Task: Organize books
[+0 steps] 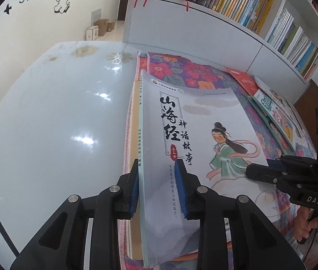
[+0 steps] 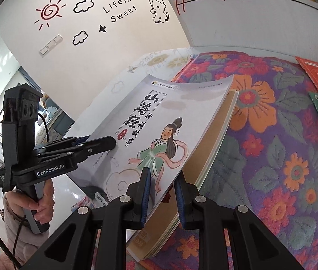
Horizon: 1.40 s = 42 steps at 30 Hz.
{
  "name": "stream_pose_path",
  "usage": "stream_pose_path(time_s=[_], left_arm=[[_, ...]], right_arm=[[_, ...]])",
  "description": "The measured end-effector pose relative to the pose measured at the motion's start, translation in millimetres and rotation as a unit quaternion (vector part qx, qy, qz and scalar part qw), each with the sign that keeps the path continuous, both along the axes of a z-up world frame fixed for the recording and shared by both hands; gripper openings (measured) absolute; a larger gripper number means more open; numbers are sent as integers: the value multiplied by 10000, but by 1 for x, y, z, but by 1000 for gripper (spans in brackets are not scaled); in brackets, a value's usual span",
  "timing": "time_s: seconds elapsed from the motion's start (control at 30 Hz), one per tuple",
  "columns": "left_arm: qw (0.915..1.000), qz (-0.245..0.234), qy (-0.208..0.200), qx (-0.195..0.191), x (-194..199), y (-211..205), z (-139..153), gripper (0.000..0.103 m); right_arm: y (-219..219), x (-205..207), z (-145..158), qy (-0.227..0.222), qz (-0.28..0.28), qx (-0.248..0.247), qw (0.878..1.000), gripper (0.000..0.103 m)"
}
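Note:
A thin white book (image 1: pixel 204 117) (image 2: pixel 159 117), with black Chinese title lettering and a drawn figure in green robes, rests tilted on a tan book (image 1: pixel 134 123) (image 2: pixel 210 148). My left gripper (image 1: pixel 156 168) (image 2: pixel 105 142) straddles the book's spine edge. Its left pad is against the spine, and the right pad stands off over the cover, so it is open. My right gripper (image 2: pixel 162 175) (image 1: pixel 249 171) is shut on the book's opposite, open edge near the drawn figure.
Both books lie on a floral cloth (image 1: pixel 170 67) (image 2: pixel 271 135) over a glossy white table (image 1: pixel 46 112). To the right lie an orange book (image 1: pixel 244 81) (image 2: pixel 316 74) and teal picture books (image 1: pixel 271 112). A full white bookshelf (image 1: pixel 249 4) stands behind. A person's hand (image 2: pixel 42 204) grips the left handle.

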<state>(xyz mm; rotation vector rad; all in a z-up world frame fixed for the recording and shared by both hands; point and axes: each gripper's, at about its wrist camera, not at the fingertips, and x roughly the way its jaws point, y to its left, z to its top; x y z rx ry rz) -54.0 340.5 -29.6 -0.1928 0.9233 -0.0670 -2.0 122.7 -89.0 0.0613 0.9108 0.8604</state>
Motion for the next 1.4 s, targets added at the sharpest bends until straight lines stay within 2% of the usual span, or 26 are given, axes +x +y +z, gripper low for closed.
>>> stream_pose_path(time_s=[0.43,0.5,0.57,0.6,0.77,0.87,0.97,1.03,1.1,1.27,1.4], left_arm=[[9999,42,83,49,1,-2,1,27],[9997,86,81,202,1,-3,1,28],[9984,187,116,513,2,-4,1,27],[9984,182,127,527,2,-4,0,27],[9988,208,152,418,1,1,-2,27],[9991,241,174,318,2,4,-2,27],[9987,285,168,391,0,4,-1,27],[9983,312,170,453,-1,3,0,27],[9977,402,175,513,-1,4,1,27],[9969,636,8,462,-5,6,13,27],[9963,770,-176,332,-5,2,27,27]], right_arm=[[-3,1,-2,70,-18,64,10000,20],[-3,2,-3,63,-14,55,10000,21],[-3,1,-3,59,-27,59,10000,22],[-3,1,-3,65,-33,70,9999,23],[-3,0,-3,86,-53,97,9999,23],[-5,2,-4,231,-84,153,9996,23],[-11,6,-3,427,-258,179,9986,23],[-19,7,0,497,-662,75,9965,28],[-25,11,0,467,-935,-132,9944,48],[-38,21,-12,847,-1007,42,9913,49],[-51,23,-13,908,-1059,136,9901,49]])
